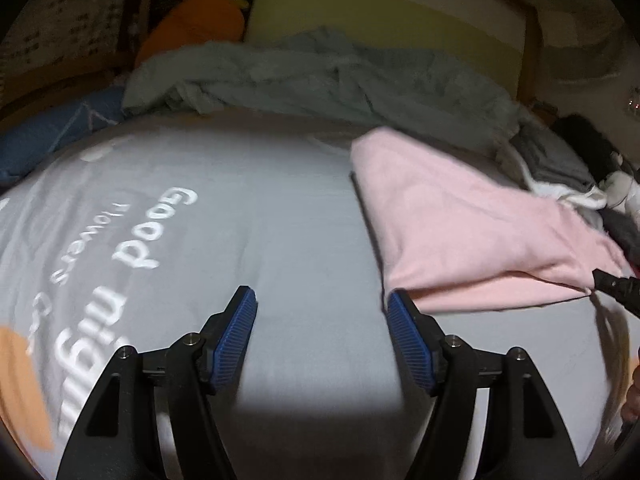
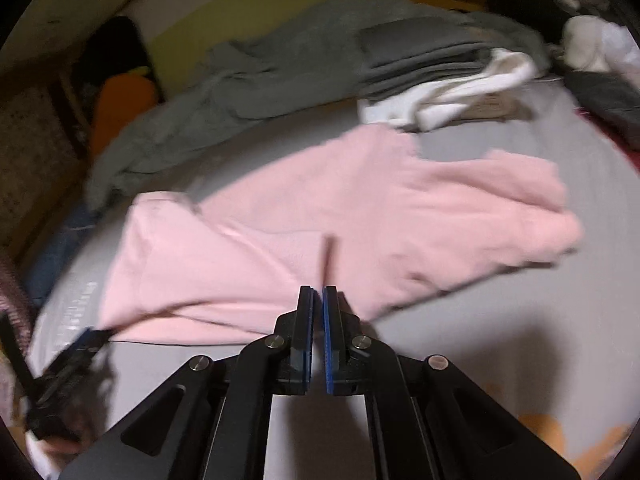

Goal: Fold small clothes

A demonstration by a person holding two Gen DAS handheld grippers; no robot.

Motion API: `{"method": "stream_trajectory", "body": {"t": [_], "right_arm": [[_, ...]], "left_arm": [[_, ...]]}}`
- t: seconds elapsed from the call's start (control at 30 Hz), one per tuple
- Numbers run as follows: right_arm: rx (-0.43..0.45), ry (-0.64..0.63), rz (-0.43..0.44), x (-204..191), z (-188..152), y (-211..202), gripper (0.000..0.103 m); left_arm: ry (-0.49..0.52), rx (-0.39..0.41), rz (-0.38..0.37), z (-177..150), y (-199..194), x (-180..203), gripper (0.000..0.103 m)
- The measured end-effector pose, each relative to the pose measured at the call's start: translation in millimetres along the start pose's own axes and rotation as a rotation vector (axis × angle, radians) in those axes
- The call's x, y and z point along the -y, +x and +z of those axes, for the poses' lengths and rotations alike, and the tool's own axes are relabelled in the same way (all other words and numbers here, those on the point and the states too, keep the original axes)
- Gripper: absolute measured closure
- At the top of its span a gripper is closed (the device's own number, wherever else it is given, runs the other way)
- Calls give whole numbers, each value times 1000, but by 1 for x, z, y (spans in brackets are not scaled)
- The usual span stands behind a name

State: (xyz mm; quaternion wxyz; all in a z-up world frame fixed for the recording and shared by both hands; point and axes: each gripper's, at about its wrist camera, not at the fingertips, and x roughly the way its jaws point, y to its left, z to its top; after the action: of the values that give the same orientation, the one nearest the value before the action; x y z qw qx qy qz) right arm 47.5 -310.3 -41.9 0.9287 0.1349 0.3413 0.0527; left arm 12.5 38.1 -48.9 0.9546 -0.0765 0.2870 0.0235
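Right wrist view: your right gripper (image 2: 318, 300) is pinched closed on the pink garment (image 2: 320, 220)'s near edge.
Left gripper (image 1: 322, 320): spread wide, holding nothing, garment just right.
Beyond: grey blanket (image 1: 320, 76), clothes pile (image 2: 460, 80).
Surface: grey printed bedsheet (image 1: 240, 220).

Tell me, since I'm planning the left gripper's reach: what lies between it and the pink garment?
Only bare grey bedsheet, as the left wrist view shows. The open left gripper has its right finger almost at the pink garment edge.

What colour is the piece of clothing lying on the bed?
Pale pink garment, plain with no pattern; the right wrist view shows it best.
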Motion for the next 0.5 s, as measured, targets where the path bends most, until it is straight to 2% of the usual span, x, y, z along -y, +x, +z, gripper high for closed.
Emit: {"method": "stream_trajectory", "body": {"t": [0.03, 0.07, 0.1, 0.17, 0.23, 0.33, 0.4, 0.5], "right_arm": [[24, 18, 8, 6, 1, -8, 100], [47, 55, 1, 14, 3, -16, 93], [64, 97, -4, 23, 4, -22, 79], [99, 203, -19, 46, 7, -34, 62], [107, 282, -34, 66, 10, -38, 62], [69, 390, -4, 91, 11, -30, 62], [1, 498, 90, 109, 4, -15, 62], [38, 525, 114, 111, 3, -21, 61]], "left_arm": [[4, 19, -22, -4, -7, 0, 35], [5, 24, -62, -7, -12, 1, 35], [0, 26, -103, -9, -17, 3, 35], [-5, 53, -159, -6, -25, 11, 35], [24, 91, -175, 4, -31, 25, 33], [76, 111, -144, 28, -25, 50, 29], [76, 123, -186, 46, -17, 62, 29], [77, 77, -270, 69, 4, 87, 27]]}}
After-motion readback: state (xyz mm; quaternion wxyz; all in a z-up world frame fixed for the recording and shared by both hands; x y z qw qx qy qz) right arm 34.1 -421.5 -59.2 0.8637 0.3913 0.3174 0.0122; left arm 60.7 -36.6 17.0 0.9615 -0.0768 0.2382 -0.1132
